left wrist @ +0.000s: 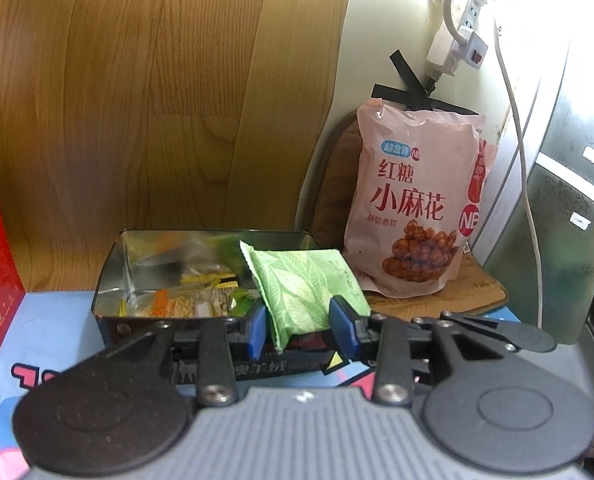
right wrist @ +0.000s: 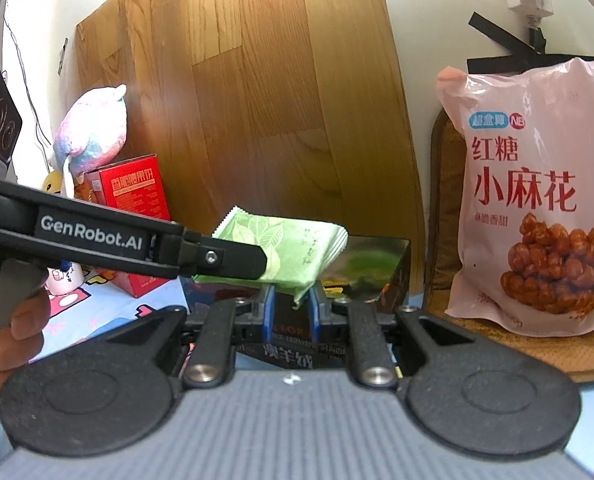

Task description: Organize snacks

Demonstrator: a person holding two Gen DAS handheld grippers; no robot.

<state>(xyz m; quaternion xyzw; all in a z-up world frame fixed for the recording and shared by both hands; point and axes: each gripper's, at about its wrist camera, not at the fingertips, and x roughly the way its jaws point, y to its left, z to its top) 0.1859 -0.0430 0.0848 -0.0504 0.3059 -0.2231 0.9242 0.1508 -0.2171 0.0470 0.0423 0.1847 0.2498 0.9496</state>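
A green leaf-printed snack packet hangs over the right end of an open metal tin, which holds several small wrapped snacks. My left gripper is shut on the packet's lower part, with a blue pad on each side. In the right wrist view the left gripper reaches in from the left with the green packet above the dark tin. My right gripper sits low in front of the tin, jaws nearly together and gripping nothing. The packet's bottom corner only shows above that gap.
A large pink snack bag leans on the wall on a brown mat, right of the tin. A red box and a plush toy stand left. A wood panel rises behind; a power strip and cable hang at the right.
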